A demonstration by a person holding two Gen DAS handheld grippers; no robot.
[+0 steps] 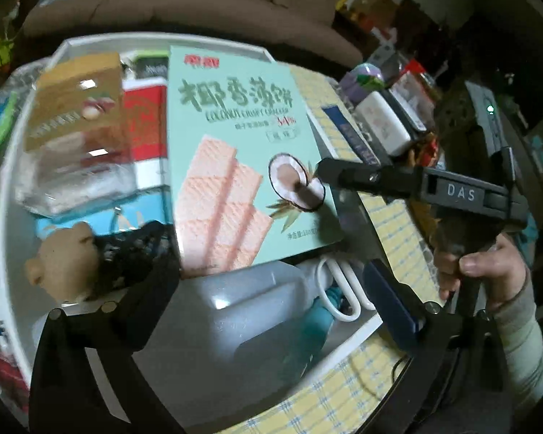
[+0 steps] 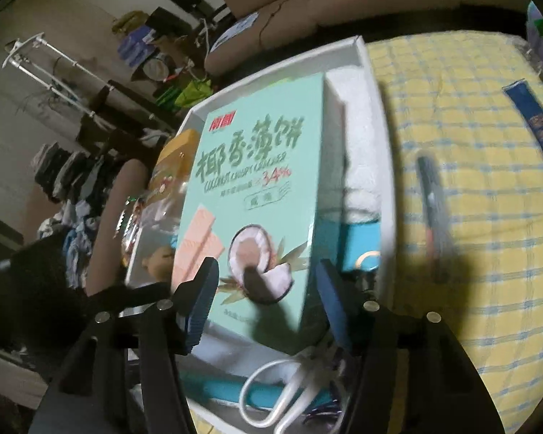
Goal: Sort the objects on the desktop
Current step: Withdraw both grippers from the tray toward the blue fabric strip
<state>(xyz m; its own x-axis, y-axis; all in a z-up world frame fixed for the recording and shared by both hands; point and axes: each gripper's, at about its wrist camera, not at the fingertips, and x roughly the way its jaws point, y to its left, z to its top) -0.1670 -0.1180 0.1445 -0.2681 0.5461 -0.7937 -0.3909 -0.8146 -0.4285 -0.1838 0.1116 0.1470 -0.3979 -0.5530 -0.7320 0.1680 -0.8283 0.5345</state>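
A mint-green coconut cracker box (image 1: 235,159) (image 2: 257,188) lies tilted on top of the things in the white storage box (image 1: 12,217) (image 2: 376,115). My right gripper (image 2: 268,300) is open, its blue pads on either side of the cracker box's near end, not touching it. In the left wrist view one black finger of the right gripper (image 1: 347,175) reaches over the cracker box's right edge. My left gripper (image 1: 268,289) is open over the white box's near end, above a translucent plastic container (image 1: 249,311).
In the white box: a tan snack bag (image 1: 76,108), a red packet (image 1: 144,123), a small bear figure (image 1: 61,253), white scissors (image 1: 340,285) (image 2: 289,390). On the yellow checked cloth (image 2: 470,144) lie a dark pen (image 2: 432,209) and a blue strip (image 2: 539,126).
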